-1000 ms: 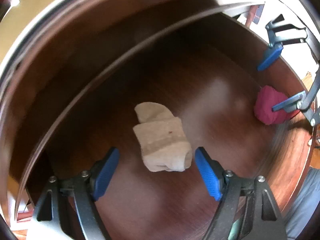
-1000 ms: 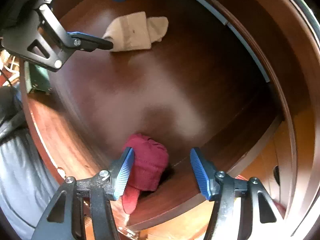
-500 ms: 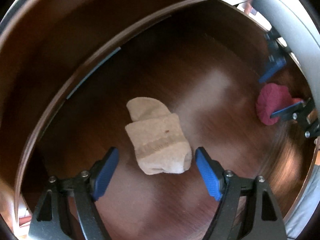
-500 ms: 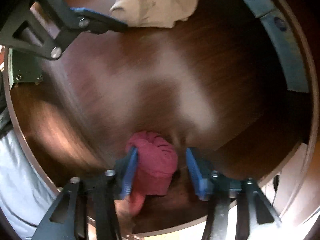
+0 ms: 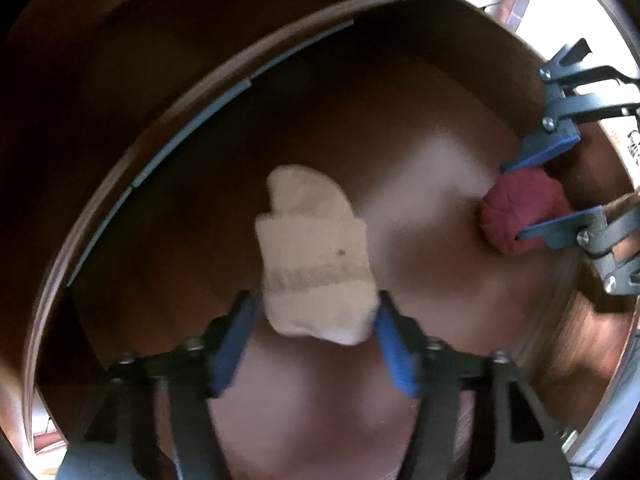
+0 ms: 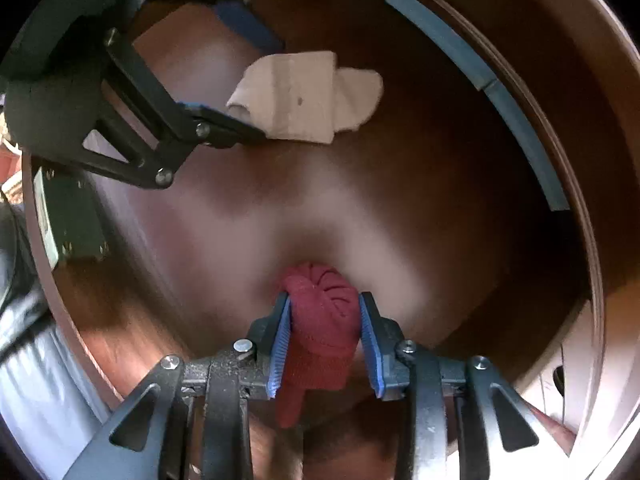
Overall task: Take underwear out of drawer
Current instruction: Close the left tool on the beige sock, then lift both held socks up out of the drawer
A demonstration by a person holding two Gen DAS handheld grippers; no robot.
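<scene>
A folded cream piece of underwear lies on the brown wooden drawer floor. My left gripper is open, its blue pads on either side of the cream piece's near end, touching or almost touching it. It also shows in the right wrist view. A rolled red piece of underwear sits near the drawer's front right. My right gripper is shut on it, pads pressing both sides. The red roll shows in the left wrist view too, between the right gripper's pads.
The drawer's curved wooden walls and a grey-blue rail surround the floor. The drawer's front edge runs along the left, with a person's grey clothing beyond it.
My right gripper has closed on the red roll. My left gripper has moved forward, so its pads now flank the cream piece's near end, and its jaws have narrowed.
</scene>
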